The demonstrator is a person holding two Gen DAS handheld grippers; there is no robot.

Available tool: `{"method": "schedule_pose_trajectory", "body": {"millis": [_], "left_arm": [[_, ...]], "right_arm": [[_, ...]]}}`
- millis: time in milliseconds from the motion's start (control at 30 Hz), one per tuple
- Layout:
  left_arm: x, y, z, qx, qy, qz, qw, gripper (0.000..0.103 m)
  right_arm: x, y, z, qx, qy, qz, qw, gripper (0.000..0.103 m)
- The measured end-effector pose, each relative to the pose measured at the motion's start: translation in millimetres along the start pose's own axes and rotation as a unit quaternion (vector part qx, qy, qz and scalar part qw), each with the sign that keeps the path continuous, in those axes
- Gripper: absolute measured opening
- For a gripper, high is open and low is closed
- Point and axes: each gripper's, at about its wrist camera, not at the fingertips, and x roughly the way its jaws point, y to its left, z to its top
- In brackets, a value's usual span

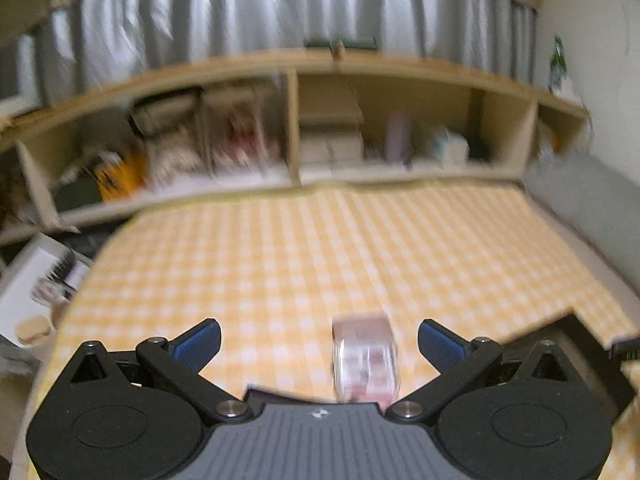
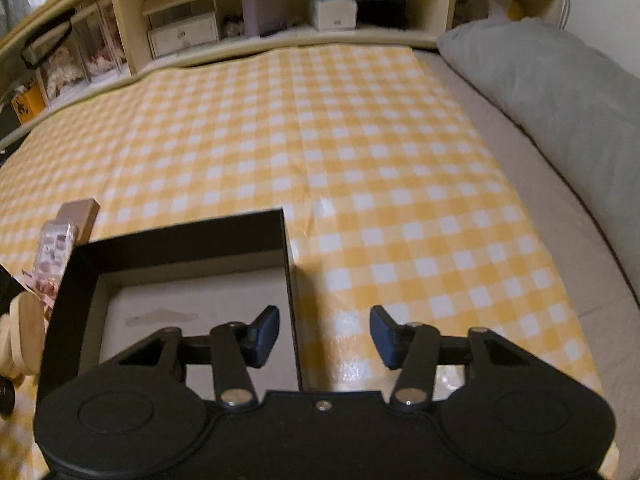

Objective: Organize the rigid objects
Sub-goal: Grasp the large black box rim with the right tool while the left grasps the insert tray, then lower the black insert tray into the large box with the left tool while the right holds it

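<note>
The small clear plastic box with pink contents (image 1: 365, 360) is seen lying on the yellow checked cloth, between and right of centre of the spread, empty left fingers (image 1: 200, 342), its long axis pointing away, while the right fingers (image 2: 264, 334), also spread, straddle the black open box's wall (image 2: 289, 280).

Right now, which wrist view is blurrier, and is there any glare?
Left wrist view: heavy motion blur; the clear pink-print box between the open left tongs and the shelf smear. Right wrist view: mostly sharp, glare on the checkered cloth between the open right tongs, beside the black box; fisheye bends the edges.
</note>
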Motion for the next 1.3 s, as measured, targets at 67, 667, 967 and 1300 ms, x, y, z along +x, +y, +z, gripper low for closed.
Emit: {"method": "schedule_pose_trajectory", "body": {"millis": [67,667,967,1300], "left_arm": [[11,6,-11,0.018,0.024,-0.011,0.9995,0.103],[76,22,-59,0.110,0.153,-0.037,0.9814,0.103],[98,27,-60,0.078,0.179,-0.024,0.9805,0.103],[108,53,-61,0.001,0.231,-0.007,0.9729,0.102]], "right_arm": [[4,2,-1,-0.006,0.009,-0.001,1.000,0.043],[16,10,0,-0.023,0.043,0.015,0.999,0.004],[19,14,1,-0.027,0.045,0.007,0.999,0.005],[20,14,1,-0.025,0.045,0.009,0.999,0.005]]}}
